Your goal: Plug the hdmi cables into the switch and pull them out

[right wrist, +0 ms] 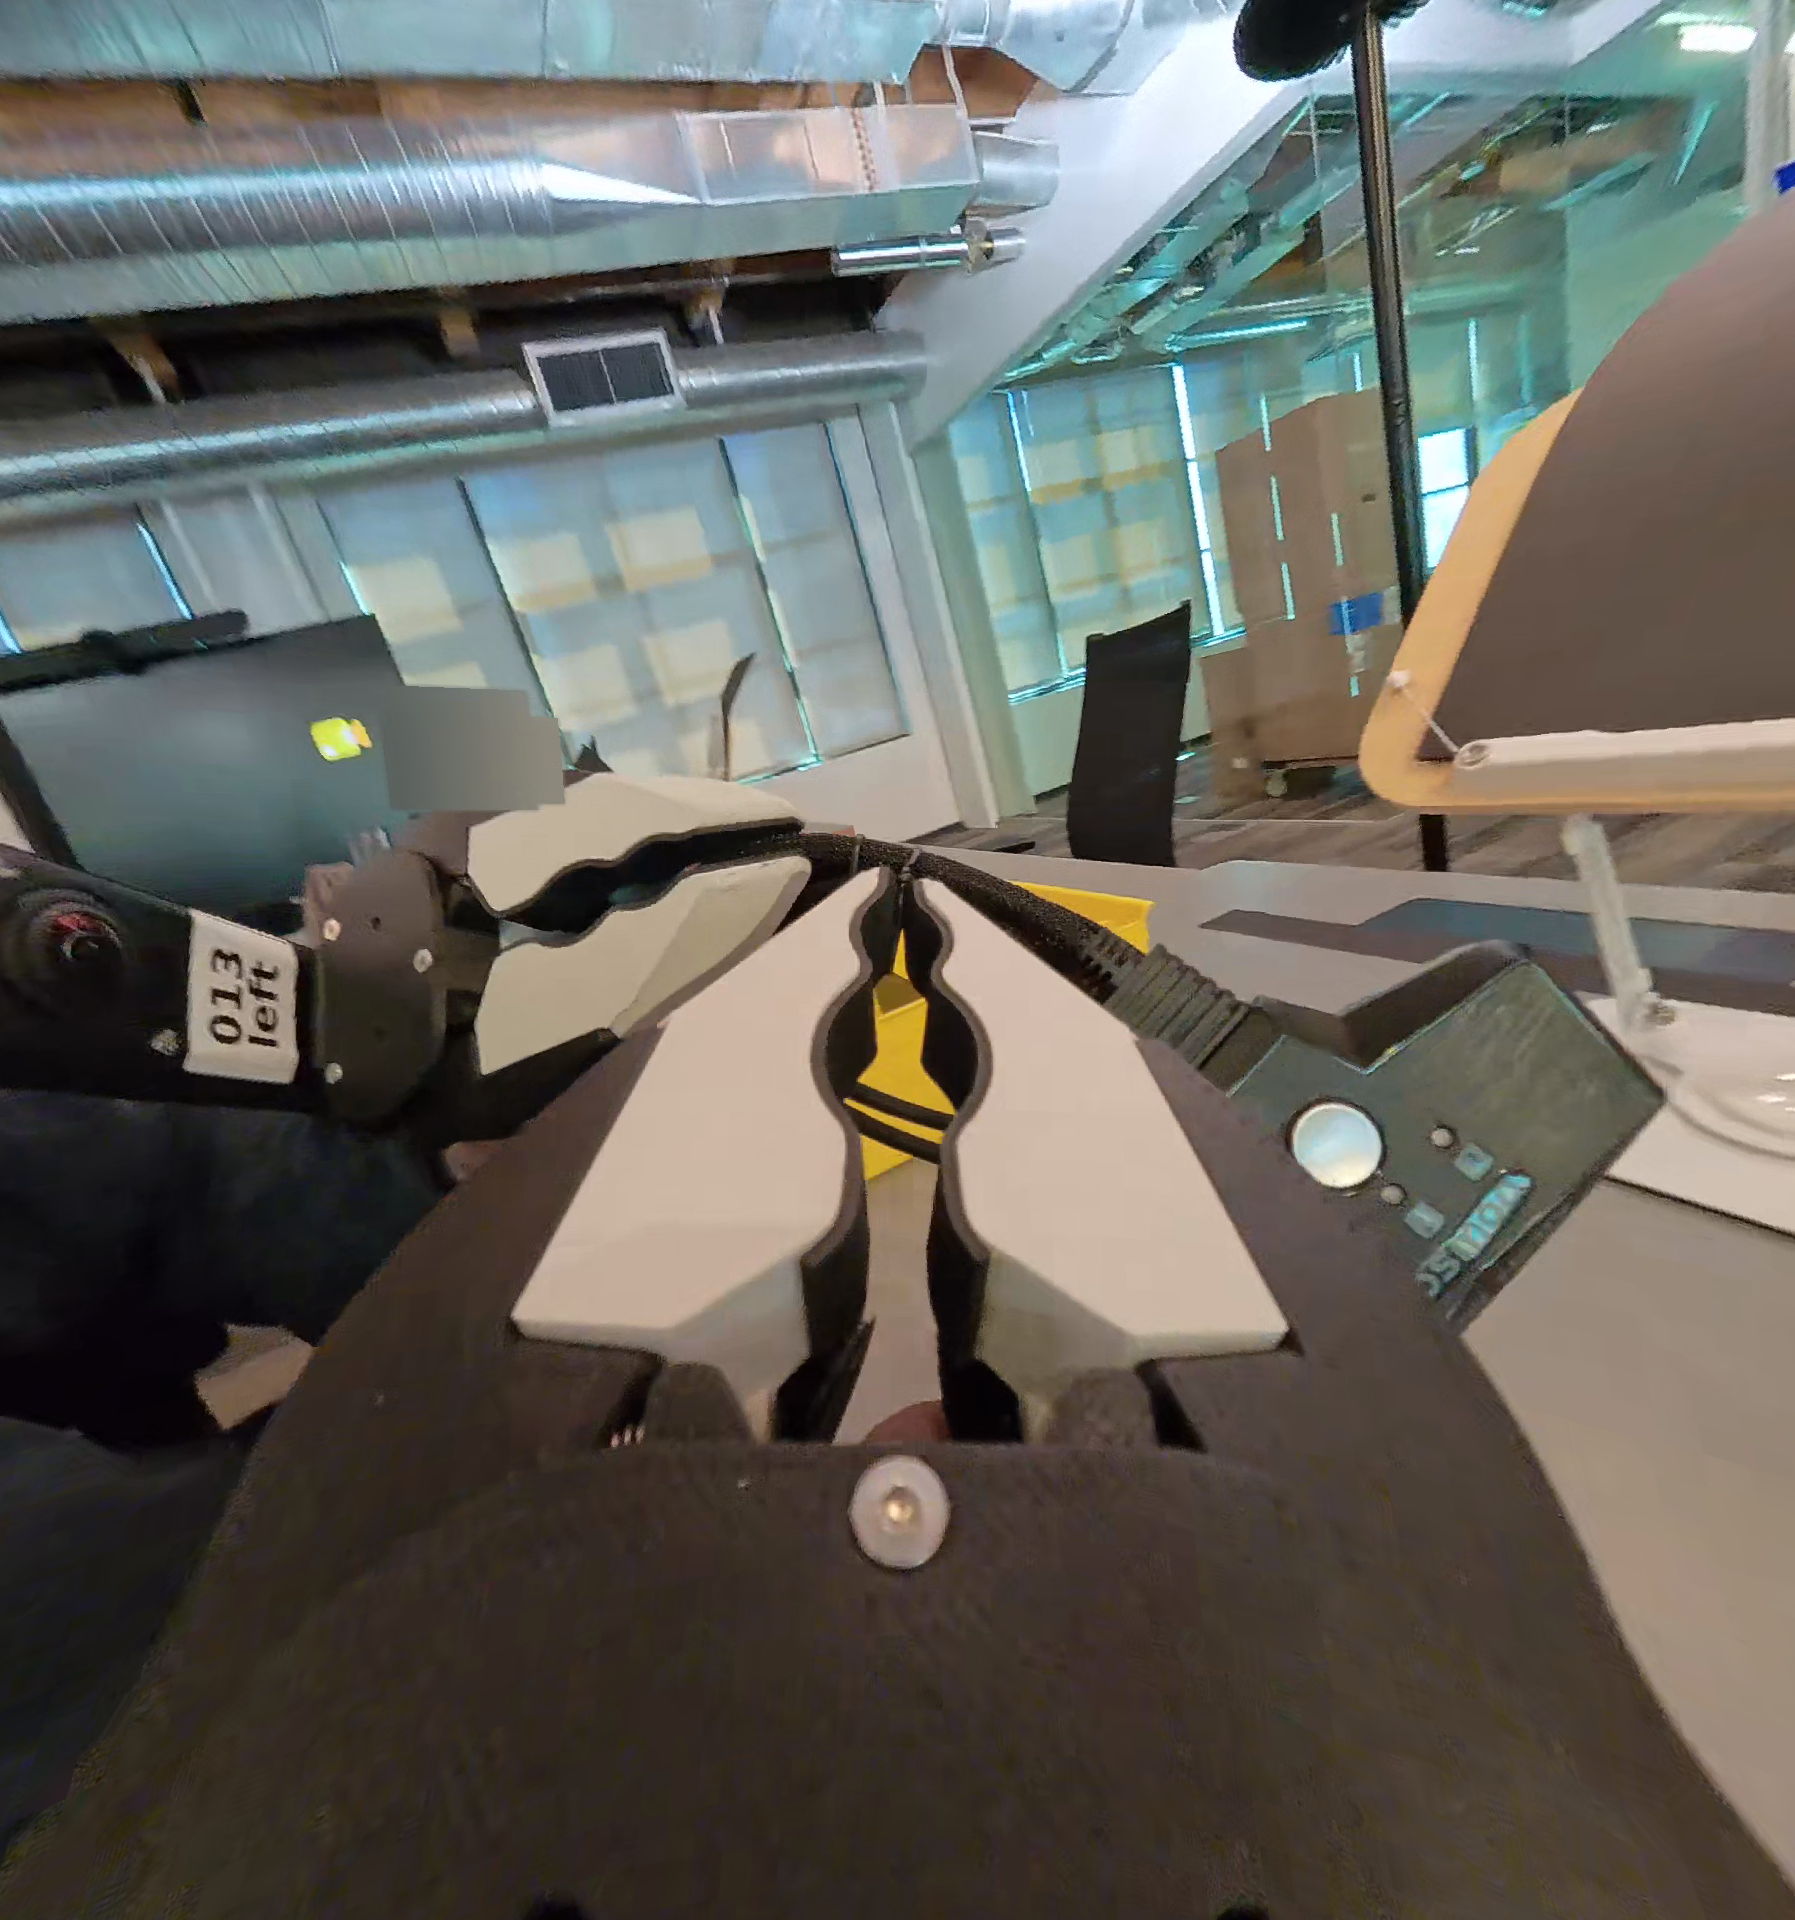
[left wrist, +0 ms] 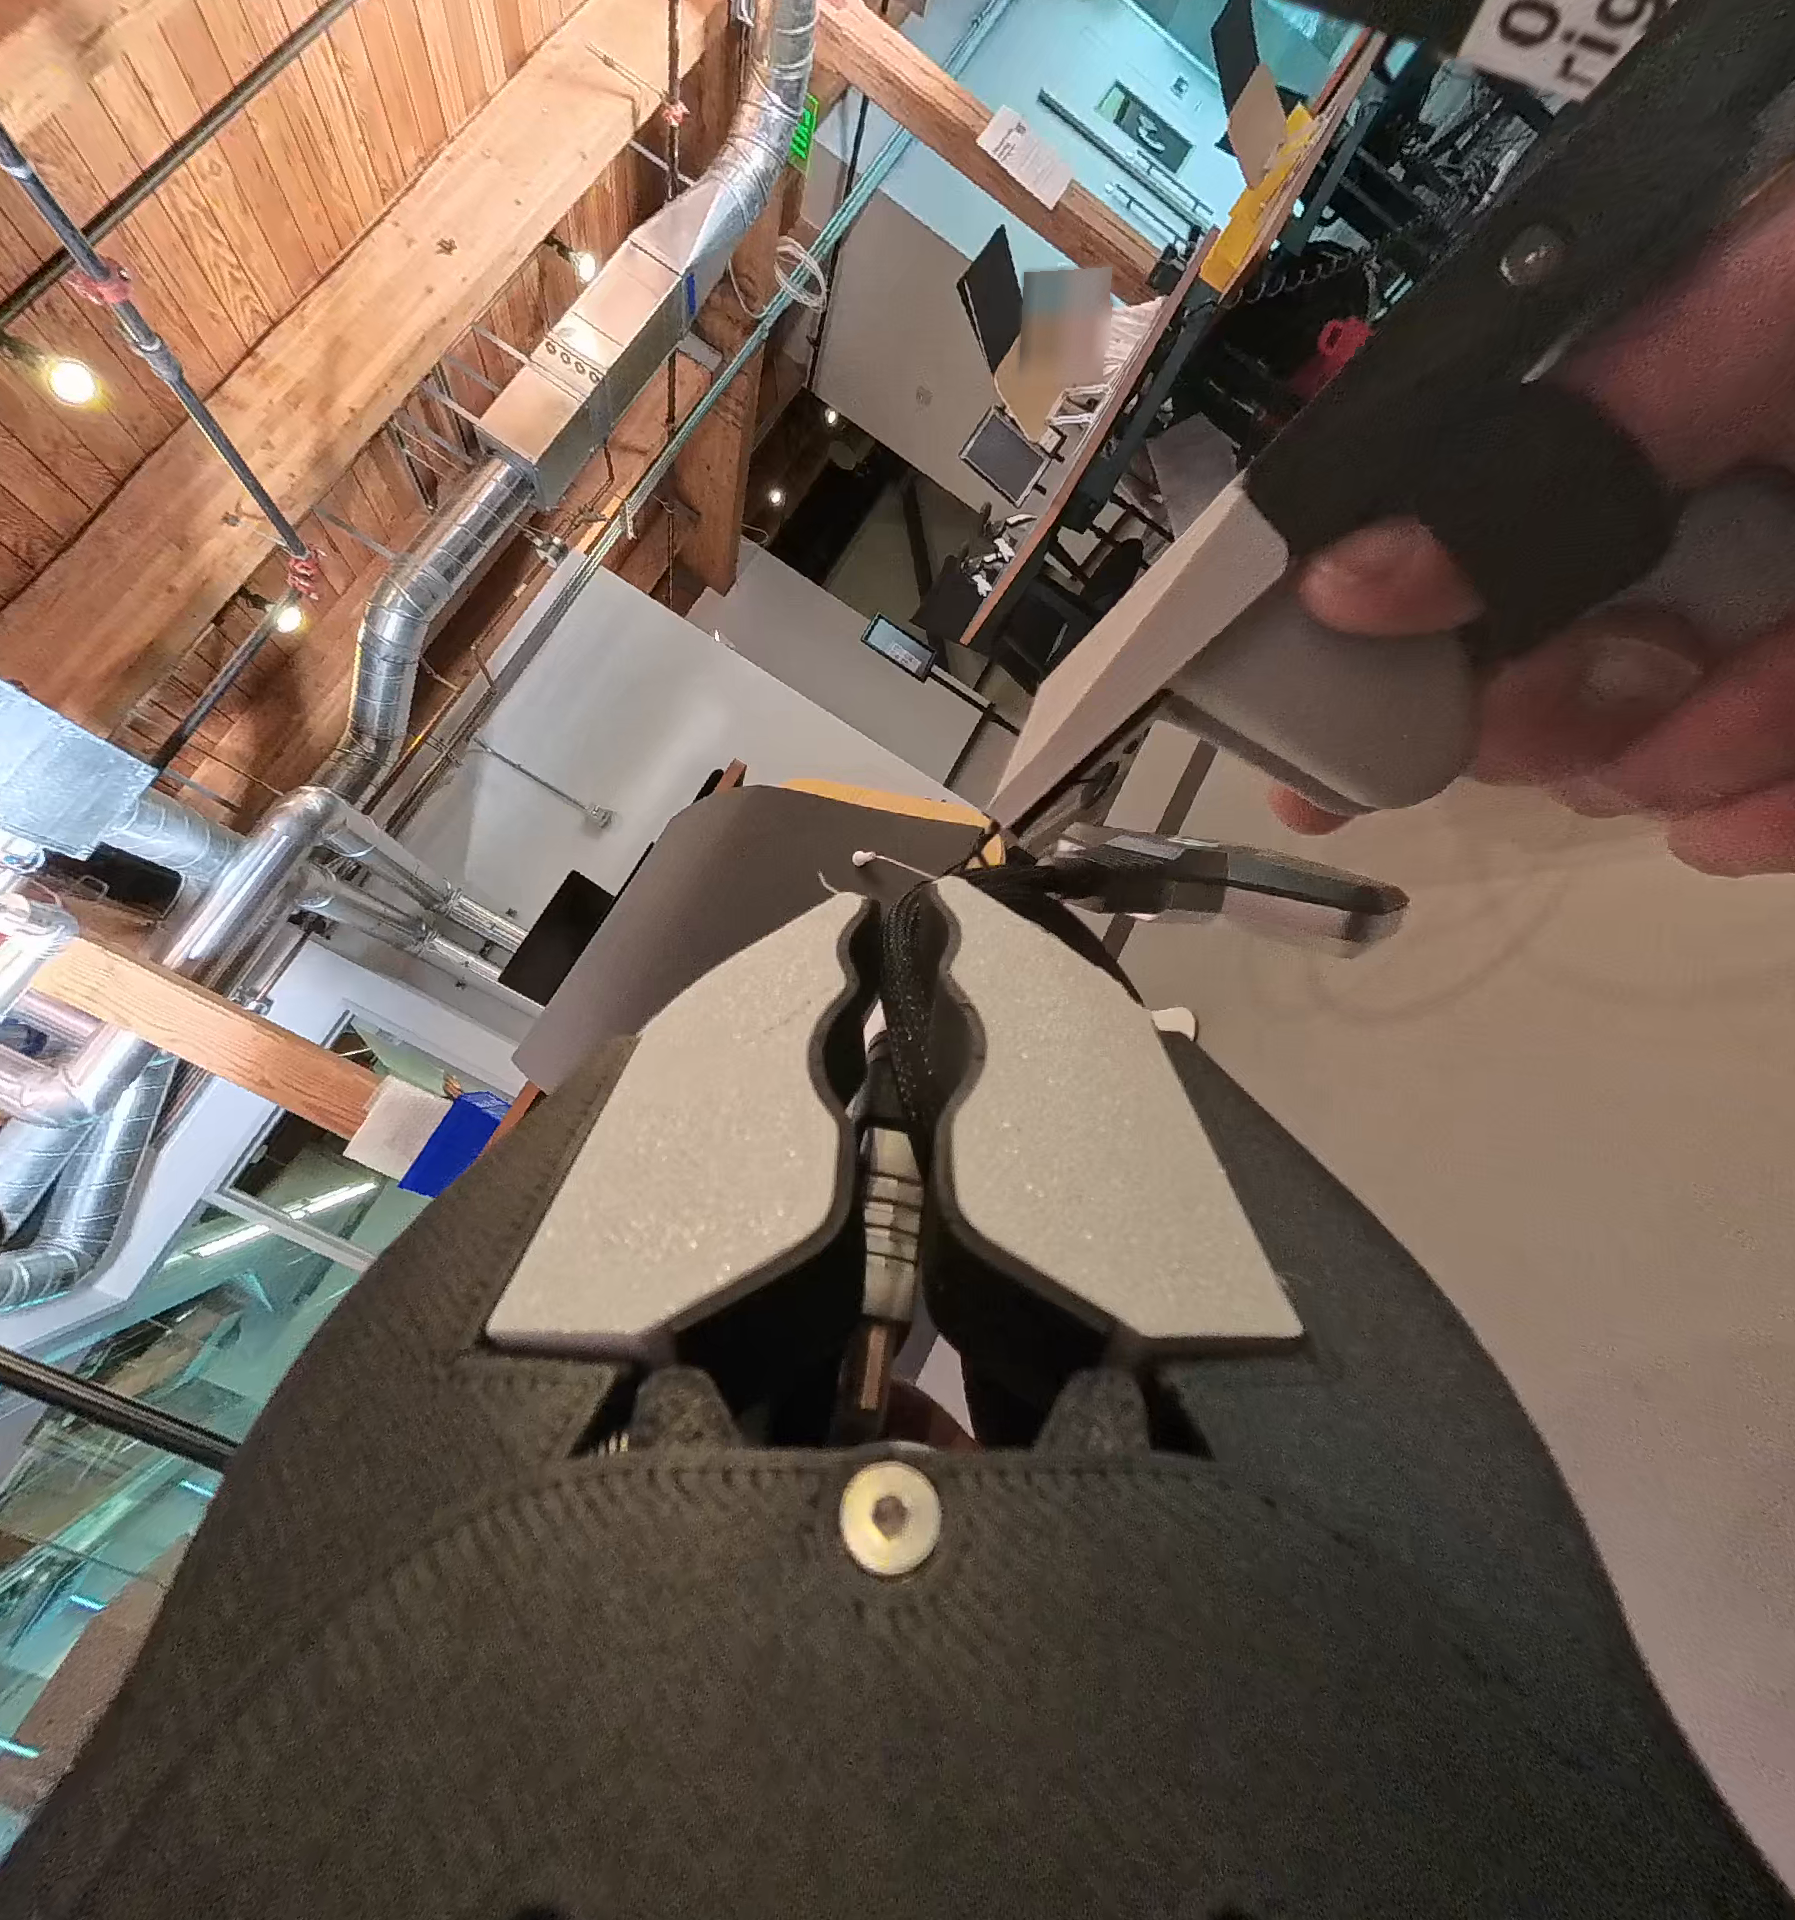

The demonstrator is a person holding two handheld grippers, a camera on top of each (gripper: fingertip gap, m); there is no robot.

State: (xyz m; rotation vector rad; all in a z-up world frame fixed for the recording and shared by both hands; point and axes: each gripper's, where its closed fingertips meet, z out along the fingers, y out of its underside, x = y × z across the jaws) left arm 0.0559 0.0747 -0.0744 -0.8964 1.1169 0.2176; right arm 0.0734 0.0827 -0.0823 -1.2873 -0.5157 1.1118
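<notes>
Up close in the left wrist view, I am tilting my left gripper (left wrist: 901,914) steeply, its grey fingers pinching the black braided HDMI cable (left wrist: 908,997). Across in the right wrist view, my right gripper (right wrist: 898,883) is clamping that cable beside the black rectangular switch box (right wrist: 1433,1101) it is plugged into on the grey table (right wrist: 1651,1455).
</notes>
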